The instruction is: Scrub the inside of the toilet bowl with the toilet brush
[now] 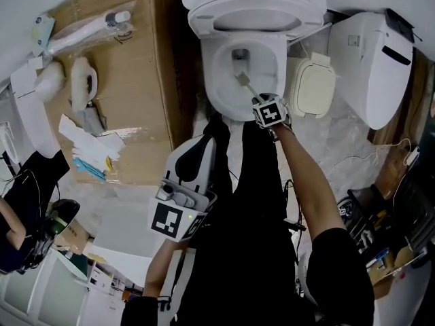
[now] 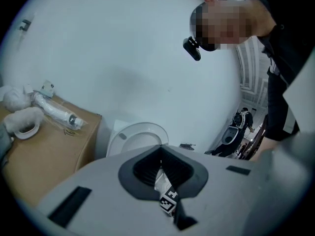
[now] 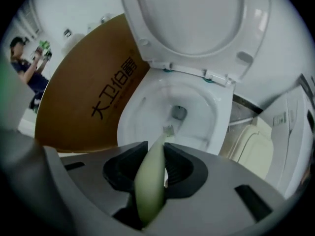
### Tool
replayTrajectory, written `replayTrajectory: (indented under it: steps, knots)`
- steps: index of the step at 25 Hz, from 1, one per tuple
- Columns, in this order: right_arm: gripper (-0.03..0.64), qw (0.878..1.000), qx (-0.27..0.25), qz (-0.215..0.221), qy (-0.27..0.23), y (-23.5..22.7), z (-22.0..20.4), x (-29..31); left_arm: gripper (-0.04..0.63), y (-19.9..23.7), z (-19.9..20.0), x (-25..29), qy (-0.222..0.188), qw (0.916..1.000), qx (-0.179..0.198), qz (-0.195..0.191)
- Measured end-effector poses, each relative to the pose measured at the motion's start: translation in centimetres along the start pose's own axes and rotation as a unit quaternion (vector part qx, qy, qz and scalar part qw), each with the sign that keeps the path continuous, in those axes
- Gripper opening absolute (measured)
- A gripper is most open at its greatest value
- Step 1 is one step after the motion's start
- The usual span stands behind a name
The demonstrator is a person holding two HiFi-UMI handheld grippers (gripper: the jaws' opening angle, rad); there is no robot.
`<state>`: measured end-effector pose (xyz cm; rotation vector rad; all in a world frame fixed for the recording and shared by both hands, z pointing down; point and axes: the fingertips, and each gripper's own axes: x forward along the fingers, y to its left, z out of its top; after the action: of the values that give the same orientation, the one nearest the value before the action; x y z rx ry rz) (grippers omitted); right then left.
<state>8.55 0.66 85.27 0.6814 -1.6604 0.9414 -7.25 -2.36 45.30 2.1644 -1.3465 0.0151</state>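
- Nearest the head camera is the left gripper [image 1: 204, 145], held close to the person's body and well back from the toilet. Its fingers are pressed together with nothing between them, so it takes no part in the scrubbing.
- Far left stands a cardboard box [image 1: 136, 80], just beside the toilet, with wrapped fittings lying on top.
- In the middle, the toilet bowl [image 1: 217, 66] is open with its seat [image 1: 251, 5] tipped up, so the inside is reachable.
- Inside it is the toilet brush [image 1: 248, 85]. Its pale green handle slants down into the bowl and the bristle head sits low on the near wall, just short of the outlet hole.
- At the near rim, the right gripper [image 1: 260, 100] has its fingers clamped on the handle's upper end.
- To the right, a loose cream seat [image 1: 314, 87] lies on the floor, clear of the work.
- By my reading, pickup and reaching in are done and scrubbing is the step in hand. The bowl looks uniformly white, so I cannot tell how much has been covered. The side walls, far wall and under-rim likely remain.
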Motion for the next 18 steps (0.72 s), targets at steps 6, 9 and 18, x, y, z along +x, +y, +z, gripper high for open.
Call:
replayTrajectory:
  steps: [6, 9, 18]
  knots:
    - [0.114, 0.972, -0.230, -0.006, 0.051, -1.2, -2.5, 0.2, 0.008, -1.2, -1.2, 0.6, 0.016, 0.9998, -0.004, 0.008]
    - [0.114, 0.950, -0.307, -0.011, 0.059, -2.1, -2.9, 0.6, 0.008, -1.5, -1.2, 1.1, 0.008, 0.9998, -0.004, 0.017]
    - [0.114, 0.872, -0.482, -0.052, 0.068, -6.4, -0.6, 0.7, 0.008, -2.1, -1.6, 2.1, 0.005, 0.9993, -0.010, 0.035]
